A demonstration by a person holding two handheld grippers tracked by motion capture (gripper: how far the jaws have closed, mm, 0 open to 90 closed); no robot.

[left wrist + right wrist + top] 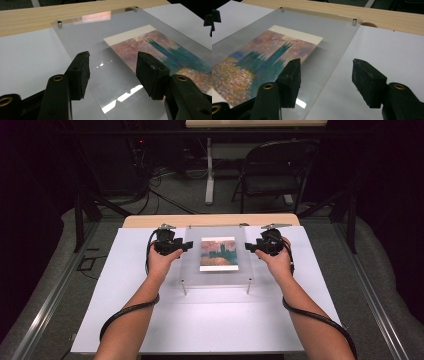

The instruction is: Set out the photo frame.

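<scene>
1. A clear acrylic frame point(216, 256) lies flat on a white sheet point(125, 285) on the counter point(210, 220), raised on small metal standoff pins, with a painted print point(219, 253) sandwiched at its centre.
2. The left gripper point(186, 246) sits at the frame's left edge and the right gripper point(248, 246) at its right edge, each held in a hand.
3. Both sets of fingers stand wide apart, gripping nothing; each pair straddles a side edge of the frame without pressing on it.
4. The step in hand looks like lining up to grasp the frame from both sides. Next, each pair would need to close evenly on its edge.
5. The high view shows both hands mirrored. The left gripper view adds the far corner pins point(59, 23); the right gripper view shows the print's colours and pale border.
</scene>
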